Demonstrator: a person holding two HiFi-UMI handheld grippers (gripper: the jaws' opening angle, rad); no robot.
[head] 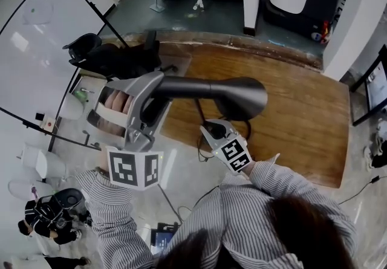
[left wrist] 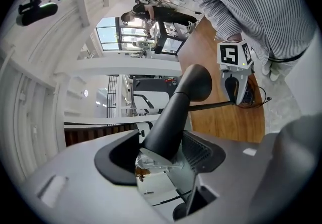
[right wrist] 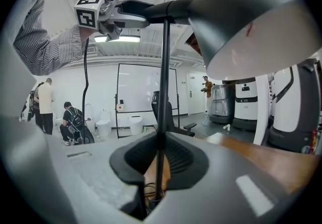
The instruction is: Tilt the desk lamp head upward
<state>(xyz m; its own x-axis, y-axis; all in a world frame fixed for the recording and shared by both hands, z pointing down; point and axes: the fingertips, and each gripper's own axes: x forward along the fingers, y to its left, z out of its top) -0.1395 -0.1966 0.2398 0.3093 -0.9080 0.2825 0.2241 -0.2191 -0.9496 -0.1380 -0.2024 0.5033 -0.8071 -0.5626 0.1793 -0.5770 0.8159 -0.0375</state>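
Left claw: wide, clamped on the desk lamp head by its rear neck. The head lies about level over the worktop.
Right claw: closed on the thin stem.
How: we steady the stem and ease the neck down slowly, so the shade rises.
Around: office chair well left; we judge nothing blocks the way.

No text, label, brand, number or sign can be read in these views.
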